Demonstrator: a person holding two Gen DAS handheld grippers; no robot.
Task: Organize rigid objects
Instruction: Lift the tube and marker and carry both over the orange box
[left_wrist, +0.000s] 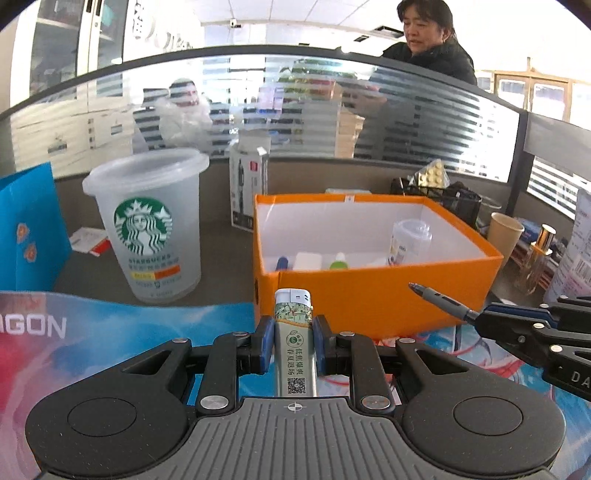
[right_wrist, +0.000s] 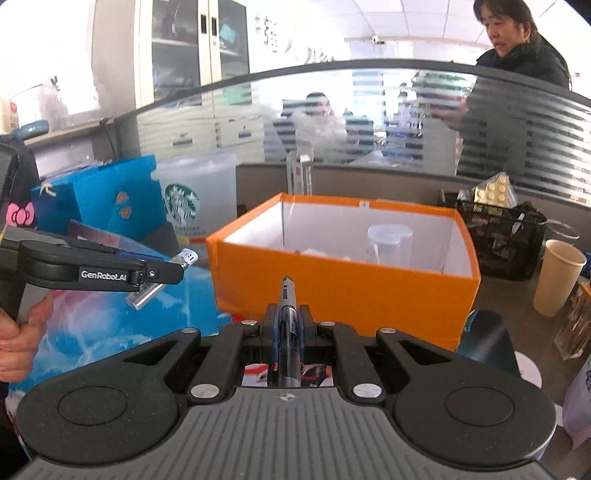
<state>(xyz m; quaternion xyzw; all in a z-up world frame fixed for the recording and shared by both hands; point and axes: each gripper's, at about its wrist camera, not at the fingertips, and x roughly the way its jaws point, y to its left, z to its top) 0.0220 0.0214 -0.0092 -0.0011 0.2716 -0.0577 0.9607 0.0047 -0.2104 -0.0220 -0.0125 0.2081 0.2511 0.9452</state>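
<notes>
Both grippers loaded, both short of the orange box (left_wrist: 376, 295), which sits on the desk just ahead

- left gripper (left_wrist: 293, 345): jaws narrow, clamped on the lighter (left_wrist: 293, 332), gripped around mid-body, white cap end poking forward toward the box's near wall
- right gripper (right_wrist: 287, 326): jaws nearly closed, pinching the pen (right_wrist: 287, 325) along its barrel, tip pointing at the box front
- box already holds a small clear jar (left_wrist: 410, 240) and a few small items low against the front wall

Risks from here, my read:
- both loads look below or about level with the box rim; going straight in would ram the pen tip or lighter cap into the orange wall and shove the box back
- pen is held lengthwise between the pads, so any tip contact could slide it back through the grip
- the two grippers sit close side by side; converging on one opening could clash them
- dropping the pen from height could knock the jar over
- Starbucks cup (left_wrist: 147, 225) stands just left of the box, a wide left swing could clip it
</notes>
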